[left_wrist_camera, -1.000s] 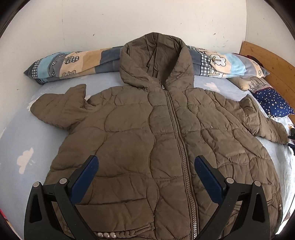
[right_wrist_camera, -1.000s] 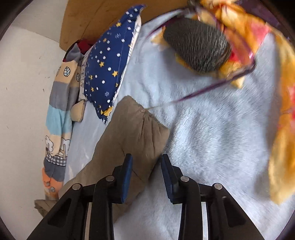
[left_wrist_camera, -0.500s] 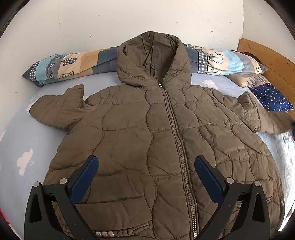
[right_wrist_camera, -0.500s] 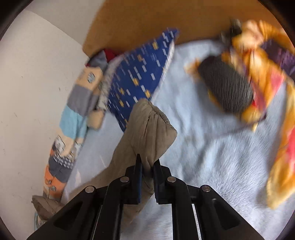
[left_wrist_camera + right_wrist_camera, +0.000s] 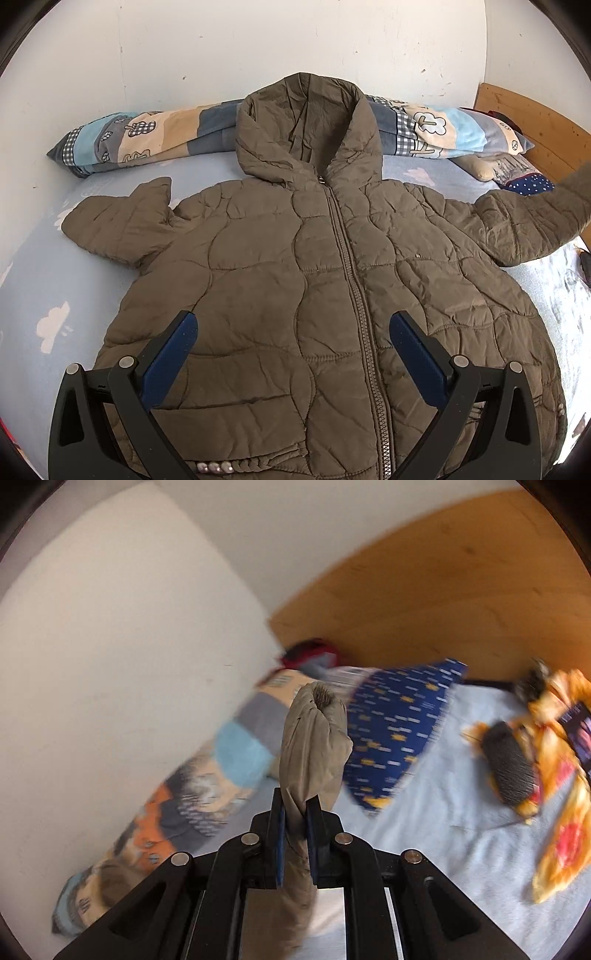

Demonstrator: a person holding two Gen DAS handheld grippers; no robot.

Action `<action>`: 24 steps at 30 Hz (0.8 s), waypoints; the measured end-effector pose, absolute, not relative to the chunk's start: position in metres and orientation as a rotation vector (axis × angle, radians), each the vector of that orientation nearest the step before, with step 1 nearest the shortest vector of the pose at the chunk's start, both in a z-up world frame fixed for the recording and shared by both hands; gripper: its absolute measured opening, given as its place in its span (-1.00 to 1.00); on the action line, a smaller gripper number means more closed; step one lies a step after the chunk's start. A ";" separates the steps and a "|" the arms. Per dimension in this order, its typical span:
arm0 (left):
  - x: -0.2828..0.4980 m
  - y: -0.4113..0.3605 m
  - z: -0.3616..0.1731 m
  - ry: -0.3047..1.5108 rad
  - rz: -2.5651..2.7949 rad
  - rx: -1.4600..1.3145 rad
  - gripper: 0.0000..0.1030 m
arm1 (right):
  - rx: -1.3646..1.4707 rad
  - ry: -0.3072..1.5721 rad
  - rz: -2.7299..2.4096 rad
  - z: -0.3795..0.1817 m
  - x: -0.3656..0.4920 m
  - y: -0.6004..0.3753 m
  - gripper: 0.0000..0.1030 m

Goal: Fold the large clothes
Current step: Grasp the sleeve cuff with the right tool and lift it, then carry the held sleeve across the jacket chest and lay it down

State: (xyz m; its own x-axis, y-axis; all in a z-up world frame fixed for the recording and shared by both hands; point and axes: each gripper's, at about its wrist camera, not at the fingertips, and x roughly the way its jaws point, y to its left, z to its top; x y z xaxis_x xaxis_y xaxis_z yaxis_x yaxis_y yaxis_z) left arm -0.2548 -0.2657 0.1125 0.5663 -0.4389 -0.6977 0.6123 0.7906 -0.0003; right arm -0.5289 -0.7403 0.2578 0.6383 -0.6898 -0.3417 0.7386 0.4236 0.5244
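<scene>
A brown quilted hooded jacket [image 5: 295, 280] lies zipped and face up on the blue bed sheet [image 5: 44, 273], hood toward the wall. My left gripper [image 5: 293, 350] hovers open above its lower front, with nothing between the blue pads. The jacket's right sleeve [image 5: 532, 221] is lifted off the bed and runs out of the left wrist view at the right edge. In the right wrist view my right gripper [image 5: 295, 812] is shut on that sleeve [image 5: 314, 746], whose cuff sticks up past the fingertips. The jacket's left sleeve [image 5: 118, 221] lies flat.
A long patchwork pillow [image 5: 147, 136] runs along the white wall behind the hood. A blue star-print pillow [image 5: 399, 738] and a wooden headboard [image 5: 443, 602] are at the right. An orange patterned cloth [image 5: 561, 775] and a dark grey knitted item [image 5: 511, 771] lie on the sheet.
My right gripper closed on the sleeve cuff and raised it off the bed, rolling as it rose. The left gripper stayed open over the jacket's front.
</scene>
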 end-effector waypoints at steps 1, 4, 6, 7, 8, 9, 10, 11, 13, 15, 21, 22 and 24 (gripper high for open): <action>-0.254 -0.264 0.113 0.743 -0.625 0.250 1.00 | 0.673 0.069 -0.865 0.270 -0.520 -0.729 -0.80; -0.254 -0.263 0.116 0.744 -0.625 0.242 1.00 | 0.628 0.060 -0.773 0.296 -0.500 -0.699 -0.79; -0.253 -0.261 0.117 0.741 -0.622 0.239 1.00 | 0.605 0.055 -0.713 0.308 -0.487 -0.677 -0.79; -0.253 -0.260 0.118 0.740 -0.622 0.237 1.00 | 0.598 0.057 -0.684 0.312 -0.481 -0.668 -0.79; -0.252 -0.258 0.119 0.737 -0.621 0.232 1.00 | 0.585 0.066 -0.650 0.317 -0.471 -0.656 -0.79; -0.252 -0.257 0.120 0.736 -0.619 0.230 1.00 | 0.573 0.071 -0.624 0.321 -0.462 -0.644 -0.79; -0.252 -0.255 0.121 0.734 -0.616 0.226 1.00 | 0.564 0.074 -0.593 0.323 -0.454 -0.633 -0.79; -0.251 -0.253 0.122 0.733 -0.613 0.224 1.00 | 0.553 0.084 -0.553 0.326 -0.442 -0.621 -0.79; -0.249 -0.247 0.125 0.730 -0.604 0.216 1.00 | 0.517 0.111 -0.506 0.328 -0.423 -0.599 -0.79; -0.247 -0.242 0.126 0.731 -0.596 0.207 1.00 | 0.502 0.133 -0.446 0.325 -0.401 -0.577 -0.79; -0.235 -0.221 0.132 0.732 -0.553 0.166 1.00 | 0.422 0.271 -0.298 0.294 -0.329 -0.513 -0.79; -0.233 -0.218 0.133 0.731 -0.537 0.158 1.00 | 0.414 0.295 -0.282 0.287 -0.319 -0.505 -0.79; -0.230 -0.212 0.134 0.732 -0.515 0.146 1.00 | 0.389 0.356 -0.243 0.266 -0.295 -0.487 -0.80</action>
State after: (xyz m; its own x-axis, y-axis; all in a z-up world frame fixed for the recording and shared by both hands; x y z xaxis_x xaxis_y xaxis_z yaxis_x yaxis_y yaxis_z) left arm -0.2296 -0.2122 0.1339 0.6262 -0.3978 -0.6705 0.4972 0.8662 -0.0495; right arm -0.2954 -0.4866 0.2664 0.9098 -0.1617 -0.3823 0.2966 0.8977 0.3259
